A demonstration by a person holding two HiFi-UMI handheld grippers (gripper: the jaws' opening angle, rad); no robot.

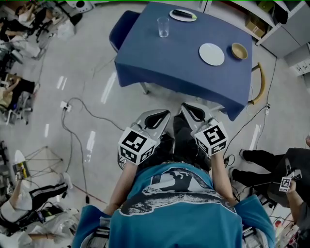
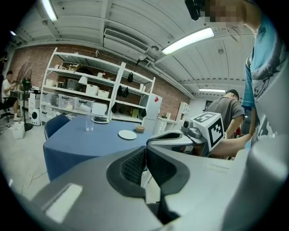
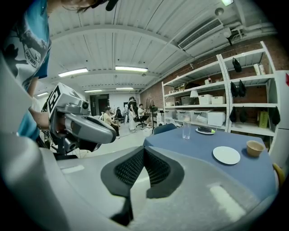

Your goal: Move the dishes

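Bare floor (image 1: 97, 104) before the table (image 1: 179, 58); glass (image 1: 163, 26), plate (image 1: 211, 54), bowl (image 1: 239, 50) well apart.

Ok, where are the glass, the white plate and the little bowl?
glass (image 1: 163, 27), head view, its side wall
white plate (image 1: 211, 54), head view, its middle
little bowl (image 1: 239, 51), head view, its hollow

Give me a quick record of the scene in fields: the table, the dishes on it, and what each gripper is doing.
table: blue-clothed table, ahead of both grippers
dishes: glass, white plate, tan bowl, far plate with something dark on it
left gripper: jaws together, nothing between them, short of the table
right gripper: jaws together, nothing between them, short of the table
task state: no dish touched yet
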